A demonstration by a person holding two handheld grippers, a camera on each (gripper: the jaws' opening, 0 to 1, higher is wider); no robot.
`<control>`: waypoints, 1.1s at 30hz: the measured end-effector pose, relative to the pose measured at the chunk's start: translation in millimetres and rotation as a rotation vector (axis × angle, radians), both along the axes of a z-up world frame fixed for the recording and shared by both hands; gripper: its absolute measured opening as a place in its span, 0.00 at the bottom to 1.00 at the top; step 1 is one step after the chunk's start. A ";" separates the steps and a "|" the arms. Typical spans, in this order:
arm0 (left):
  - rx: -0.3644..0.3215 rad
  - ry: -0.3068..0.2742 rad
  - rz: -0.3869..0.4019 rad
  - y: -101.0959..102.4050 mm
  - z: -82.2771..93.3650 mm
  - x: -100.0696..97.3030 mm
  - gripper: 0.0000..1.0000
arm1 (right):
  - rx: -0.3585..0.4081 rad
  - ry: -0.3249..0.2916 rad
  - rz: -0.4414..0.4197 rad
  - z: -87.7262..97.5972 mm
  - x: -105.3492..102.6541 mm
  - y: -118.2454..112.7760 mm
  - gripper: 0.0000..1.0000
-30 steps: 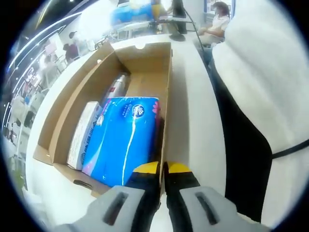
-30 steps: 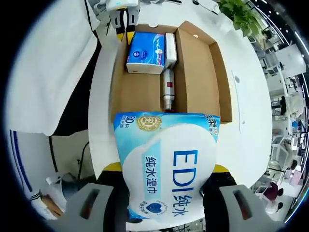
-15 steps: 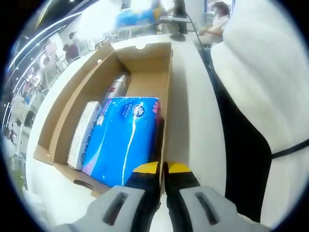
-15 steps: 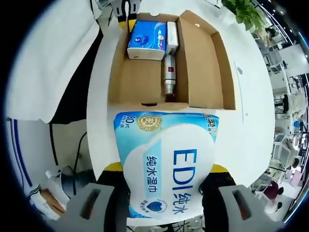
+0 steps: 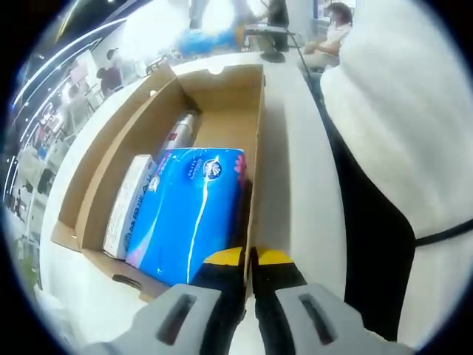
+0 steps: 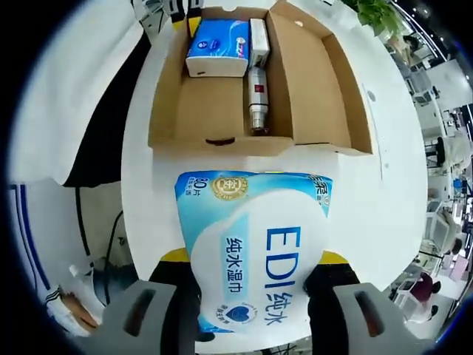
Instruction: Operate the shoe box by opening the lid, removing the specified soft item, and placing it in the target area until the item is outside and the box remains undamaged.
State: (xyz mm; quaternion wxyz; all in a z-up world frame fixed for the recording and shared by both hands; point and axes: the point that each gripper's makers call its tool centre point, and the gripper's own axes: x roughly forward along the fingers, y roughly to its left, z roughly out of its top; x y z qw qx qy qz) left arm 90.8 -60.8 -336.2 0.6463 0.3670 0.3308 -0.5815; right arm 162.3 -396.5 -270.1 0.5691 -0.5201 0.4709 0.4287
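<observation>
The brown shoe box [image 5: 255,148] lies open on the white table, its lid [image 6: 318,81] folded flat to one side. My left gripper [image 5: 250,259] is shut on the box's wall at the near corner. Inside the box lie a blue tissue pack [image 5: 188,211], a flat white pack [image 5: 129,203] and a silver bottle [image 5: 179,133]. My right gripper [image 6: 253,257] is shut on a soft blue-and-white wet-wipes pack [image 6: 255,222], held above the table outside the box [image 6: 214,111].
A person in a white garment [image 5: 399,148] stands close along the table's edge. The bare white table [image 6: 148,200] surrounds the box. A green plant [image 6: 369,11] stands beyond the lid. People and desks are in the background.
My right gripper has drawn back from the box with the wipes pack, which now hangs over the table rather than the box's end. The left gripper has kept its hold.
</observation>
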 end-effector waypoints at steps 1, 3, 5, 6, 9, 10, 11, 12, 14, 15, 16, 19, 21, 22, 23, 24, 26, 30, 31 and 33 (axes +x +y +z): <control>0.001 0.000 0.000 0.0 0.0 0.1 0.03 | 0.000 0.002 0.004 -1.7 -0.2 0.3 0.57; 0.004 0.002 0.000 0.0 -0.2 0.2 0.03 | -0.001 -0.001 0.025 -4.5 0.7 1.3 0.56; 0.004 0.002 0.000 0.2 -0.3 0.4 0.03 | -0.004 -0.003 0.025 -6.4 2.5 2.0 0.56; 0.005 0.002 0.001 0.2 -0.4 0.4 0.03 | -0.005 -0.003 0.025 -6.6 2.9 2.1 0.56; 0.005 0.002 0.002 0.2 -0.6 0.6 0.03 | -0.003 -0.007 0.037 -11.2 8.9 2.9 0.56; 0.006 0.003 0.002 0.3 -0.6 0.6 0.03 | -0.006 -0.004 0.042 -12.8 10.0 3.1 0.56; 0.007 0.004 0.005 0.4 -0.7 0.6 0.03 | -0.008 -0.005 0.047 -13.9 10.9 3.2 0.56; 0.007 0.004 0.004 0.4 -0.7 0.6 0.03 | -0.011 -0.008 0.054 -14.9 12.0 3.0 0.56; 0.007 0.003 0.006 0.6 -0.8 0.6 0.03 | -0.026 0.000 0.060 -18.4 14.5 2.0 0.56; 0.007 0.002 0.007 0.6 -0.8 0.7 0.03 | -0.029 0.000 0.063 -19.4 15.3 1.7 0.56; 0.007 0.002 0.009 0.7 -0.7 0.7 0.03 | -0.029 0.001 0.065 -20.2 15.7 1.5 0.56; 0.009 0.002 0.013 0.9 -0.7 0.8 0.04 | -0.025 0.018 0.054 -23.8 15.9 1.8 0.56; 0.011 0.001 0.012 0.8 -0.8 0.8 0.04 | -0.021 0.024 0.048 -25.7 15.2 2.3 0.56; 0.010 0.002 0.009 0.8 -0.9 0.8 0.04 | -0.022 0.026 0.049 -27.3 15.0 2.5 0.57; 0.010 0.003 0.008 0.8 -0.9 0.9 0.04 | -0.023 0.028 0.053 -28.8 14.9 2.5 0.57; 0.012 0.006 0.007 0.7 -0.9 0.7 0.04 | -0.024 0.031 0.057 -30.8 15.1 2.6 0.57; 0.013 0.007 0.008 0.6 -1.1 0.6 0.03 | -0.025 0.033 0.066 -34.2 15.9 2.7 0.57; 0.017 -0.001 0.014 0.5 -1.6 0.5 0.04 | -0.025 0.041 0.058 -40.8 20.0 3.7 0.57; 0.018 -0.002 0.015 0.5 -1.7 0.6 0.04 | -0.022 0.045 0.049 -43.5 20.9 4.1 0.57; 0.019 -0.001 0.017 0.5 -1.7 0.7 0.04 | -0.024 0.054 0.037 -46.6 21.0 4.6 0.57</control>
